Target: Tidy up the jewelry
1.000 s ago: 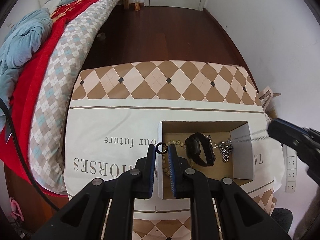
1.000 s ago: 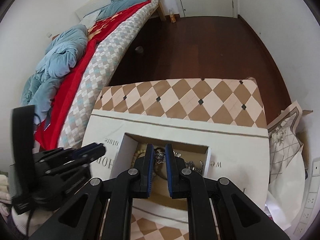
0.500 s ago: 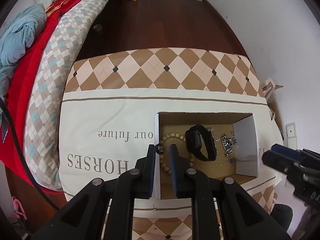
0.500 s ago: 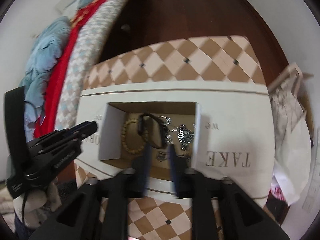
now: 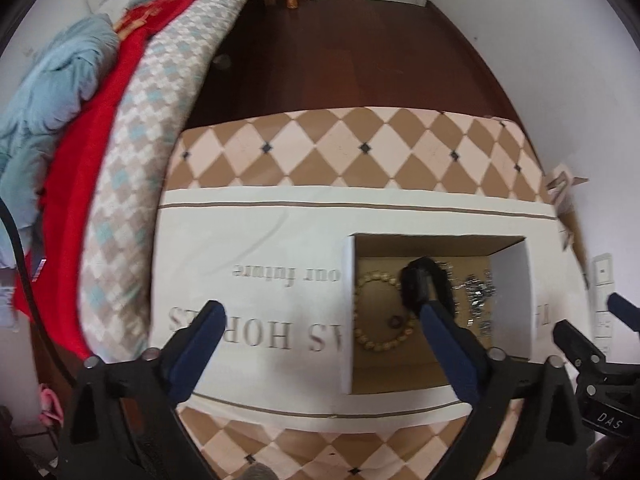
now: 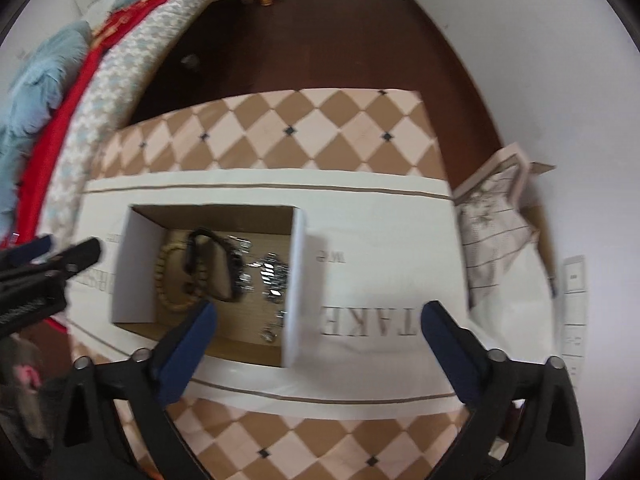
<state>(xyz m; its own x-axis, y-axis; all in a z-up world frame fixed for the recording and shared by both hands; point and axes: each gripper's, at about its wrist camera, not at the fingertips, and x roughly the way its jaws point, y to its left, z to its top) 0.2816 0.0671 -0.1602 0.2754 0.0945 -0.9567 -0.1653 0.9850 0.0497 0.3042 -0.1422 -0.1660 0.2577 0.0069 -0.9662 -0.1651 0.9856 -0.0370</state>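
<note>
An open white cardboard box (image 5: 347, 312) (image 6: 300, 280) stands on the table. In it lie a beaded bracelet (image 5: 380, 344) (image 6: 164, 280), a small dark ring (image 5: 395, 323), a black watch (image 5: 416, 284) (image 6: 224, 264) and a silver chain (image 5: 478, 292) (image 6: 274, 276). My left gripper (image 5: 320, 318) is open and empty, above the box's left wall. My right gripper (image 6: 320, 316) is open and empty, above the box's right wall. Each gripper also shows at the edge of the other's view, the right one (image 5: 592, 344) and the left one (image 6: 48, 264).
The table carries a white printed cloth (image 5: 260, 248) over a diamond-pattern cover (image 5: 360, 152). A bed with red and blue bedding (image 5: 80, 120) stands on the left. Dark wooden floor (image 5: 340, 52) lies beyond. A patterned bag (image 6: 496, 216) sits at the right by the wall.
Both grippers have opened. The left one let go of the small dark ring, which now lies in the box inside the bracelet. The right one dropped the chain into the box and drew back.
</note>
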